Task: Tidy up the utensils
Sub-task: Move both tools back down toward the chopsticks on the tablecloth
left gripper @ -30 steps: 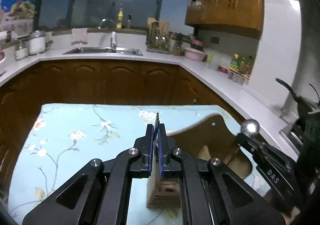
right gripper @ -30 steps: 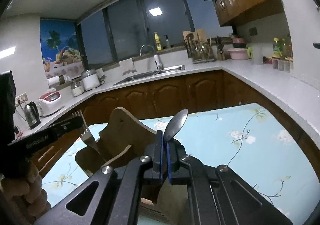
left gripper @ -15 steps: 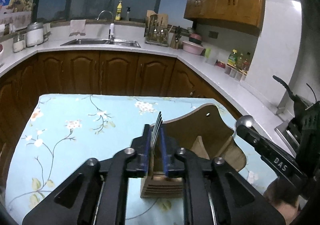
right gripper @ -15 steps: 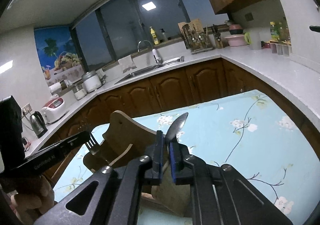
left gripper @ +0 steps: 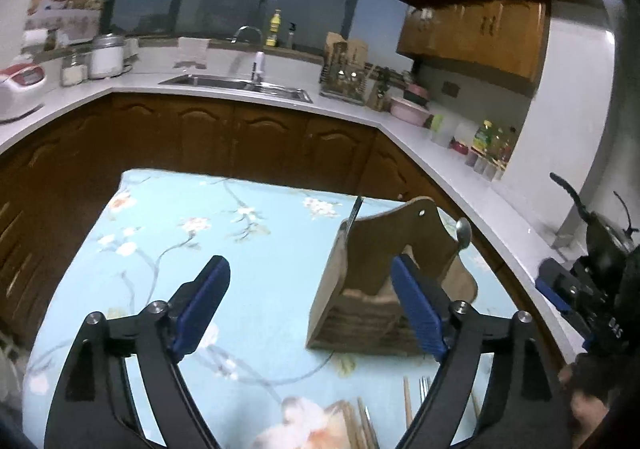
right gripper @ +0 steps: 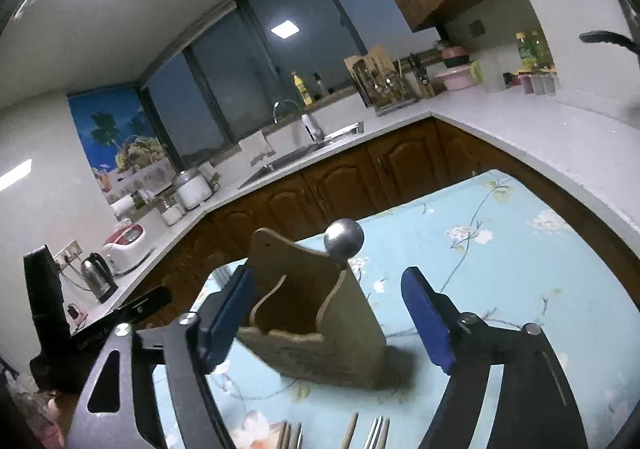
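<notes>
A wooden utensil holder (left gripper: pixel 376 289) (right gripper: pixel 312 325) stands on the flowered blue tablecloth (left gripper: pixel 248 249). A fork (left gripper: pixel 354 211) stands upright at its left end and a spoon (left gripper: pixel 464 229) (right gripper: pixel 344 237) at its right end. My left gripper (left gripper: pixel 308 301) is open and empty, just short of the holder. My right gripper (right gripper: pixel 328 317) is open and empty, its jaws standing either side of the holder. Loose forks (right gripper: pixel 376 433) and chopsticks (left gripper: pixel 406 405) lie on the cloth at the near edge.
A white counter (left gripper: pixel 440 165) with sink (left gripper: pixel 240 83), jars and bottles wraps around the table above brown cabinets (left gripper: pixel 200 133). A kettle (right gripper: pixel 98 275) and rice cooker (right gripper: pixel 128 239) stand on the left counter. The right gripper body (left gripper: pixel 592 297) shows at the left wrist view's right edge.
Both grippers opened and drew back. The fork left the left gripper and the spoon left the right gripper; both now stand in the holder.
</notes>
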`<action>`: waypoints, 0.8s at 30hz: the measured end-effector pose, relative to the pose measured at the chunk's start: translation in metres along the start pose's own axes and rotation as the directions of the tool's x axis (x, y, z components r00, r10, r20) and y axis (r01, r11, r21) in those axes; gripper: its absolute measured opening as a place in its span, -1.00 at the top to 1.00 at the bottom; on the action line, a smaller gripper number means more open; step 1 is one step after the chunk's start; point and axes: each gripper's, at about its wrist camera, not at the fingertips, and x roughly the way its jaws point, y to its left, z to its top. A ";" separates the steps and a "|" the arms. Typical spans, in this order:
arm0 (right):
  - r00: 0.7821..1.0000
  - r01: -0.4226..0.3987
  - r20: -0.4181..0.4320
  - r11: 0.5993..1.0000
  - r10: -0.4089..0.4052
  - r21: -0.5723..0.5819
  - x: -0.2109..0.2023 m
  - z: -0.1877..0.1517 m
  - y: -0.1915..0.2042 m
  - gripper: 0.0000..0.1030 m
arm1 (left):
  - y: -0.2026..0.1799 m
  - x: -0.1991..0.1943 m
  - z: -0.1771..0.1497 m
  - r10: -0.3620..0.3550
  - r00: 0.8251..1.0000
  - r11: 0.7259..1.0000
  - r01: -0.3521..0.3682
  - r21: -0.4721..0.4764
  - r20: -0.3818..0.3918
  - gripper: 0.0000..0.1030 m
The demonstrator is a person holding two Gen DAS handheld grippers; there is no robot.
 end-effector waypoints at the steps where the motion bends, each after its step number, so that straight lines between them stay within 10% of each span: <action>1: 1.000 -0.003 0.000 1.000 0.003 -0.004 -0.010 -0.004 0.002 -0.63 | 0.004 -0.007 -0.004 -0.005 1.000 1.000 0.005 -0.011 0.000 -0.69; 24: 0.994 0.030 -0.101 0.992 -0.043 -0.124 -0.103 -0.105 0.025 -0.76 | 0.043 -0.100 -0.134 0.109 0.982 0.989 -0.123 -0.084 -0.154 -0.77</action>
